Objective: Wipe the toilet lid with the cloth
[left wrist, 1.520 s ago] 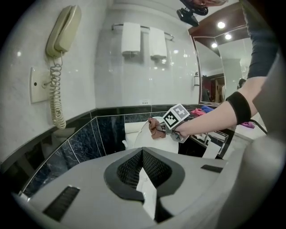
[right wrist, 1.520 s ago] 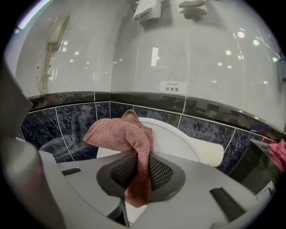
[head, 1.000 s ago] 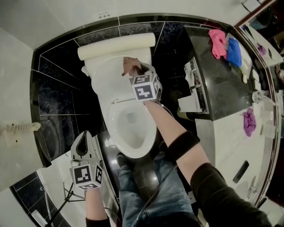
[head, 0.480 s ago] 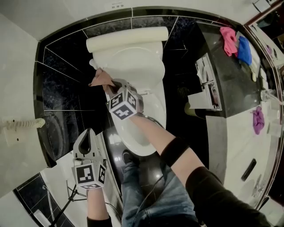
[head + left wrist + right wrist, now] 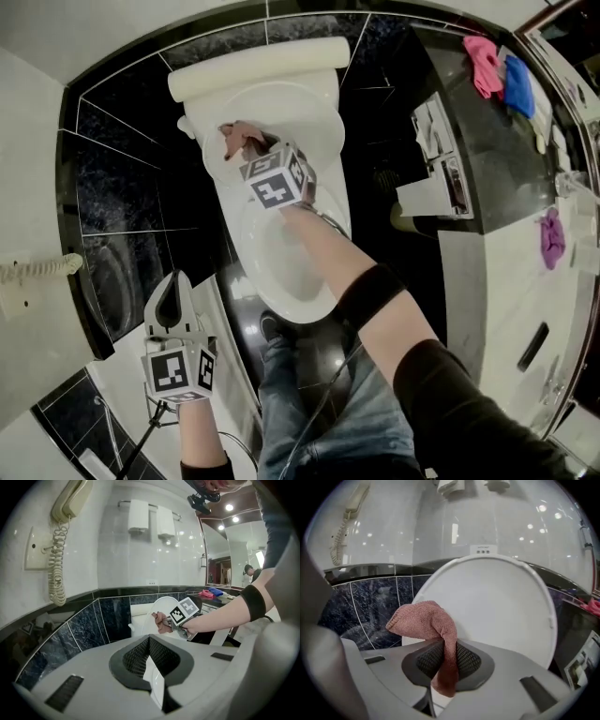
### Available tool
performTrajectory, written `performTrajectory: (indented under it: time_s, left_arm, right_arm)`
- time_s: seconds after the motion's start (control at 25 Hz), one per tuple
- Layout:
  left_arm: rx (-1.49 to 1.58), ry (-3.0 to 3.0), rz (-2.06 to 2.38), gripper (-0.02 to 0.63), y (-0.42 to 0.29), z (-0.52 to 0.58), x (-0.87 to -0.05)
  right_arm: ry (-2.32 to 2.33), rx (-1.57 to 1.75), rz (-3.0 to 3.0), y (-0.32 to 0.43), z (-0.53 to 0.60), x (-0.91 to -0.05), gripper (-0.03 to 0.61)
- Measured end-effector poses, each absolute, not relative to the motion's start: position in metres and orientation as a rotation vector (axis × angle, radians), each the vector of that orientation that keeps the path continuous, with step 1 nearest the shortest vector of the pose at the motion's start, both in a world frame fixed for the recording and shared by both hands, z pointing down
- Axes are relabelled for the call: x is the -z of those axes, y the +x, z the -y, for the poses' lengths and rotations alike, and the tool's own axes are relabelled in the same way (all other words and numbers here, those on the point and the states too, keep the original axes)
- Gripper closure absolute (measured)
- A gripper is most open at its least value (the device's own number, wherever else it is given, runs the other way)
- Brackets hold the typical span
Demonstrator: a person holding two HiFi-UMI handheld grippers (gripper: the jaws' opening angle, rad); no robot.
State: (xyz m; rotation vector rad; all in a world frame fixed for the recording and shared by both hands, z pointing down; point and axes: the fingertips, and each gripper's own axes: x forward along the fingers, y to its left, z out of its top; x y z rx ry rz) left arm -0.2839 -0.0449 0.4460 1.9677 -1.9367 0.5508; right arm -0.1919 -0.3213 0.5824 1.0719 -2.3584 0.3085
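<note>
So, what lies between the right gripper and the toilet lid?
Only the pink cloth that the right gripper holds, before the toilet lid; right gripper view.

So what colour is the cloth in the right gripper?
Dusty pink. The cloth shows best in the right gripper view.
</note>
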Motion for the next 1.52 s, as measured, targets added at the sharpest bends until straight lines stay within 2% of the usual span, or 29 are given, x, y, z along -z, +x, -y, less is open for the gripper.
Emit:
performTrajectory:
  time_s: [0.28,0.6,0.76,1.0,1.16,1.32,1.52]
  left_arm:
    - [-0.545,2.014,1.882,0.61,-0.25,0.057,-0.449]
    - [-0.543,2.032,1.881,0.61,-0.237,0.064,-0.443]
    - [-0.525,2.028,1.887,0.61,-0.24,0.065,-0.443]
    - [-0.525,2.033,1.904,0.61,-0.257,0.064,-0.448]
    - [-0.528,2.042,1.907,0.61,-0.272,0.062,-0.456]
    - [-0.521,2.024,1.921,0.61,-0.286,0.059,-0.465]
    - [-0.502,1.994,1.922,0.61,-0.292,0.057,-0.472]
  right_arm:
    - [1.266,-0.326,2.237,-0.073,0.355,-0.576,0.503]
    - [1.443,-0.442,2.14,-0.012,0.355,-0.579,0.505]
    - [1.321,-0.396,2.251,-0.05,0.317,-0.569,0.505]
    - [0.939,-0.302,2.465,-0.201,0.245,-0.584,0.503]
    - [0.817,-0.279,2.479,-0.272,0.236,-0.614,0.503]
    - [0.862,-0.287,2.427,-0.283,0.258,-0.641,0.503]
    - [1.008,-0.32,2.342,-0.222,0.294,-0.654,0.505]
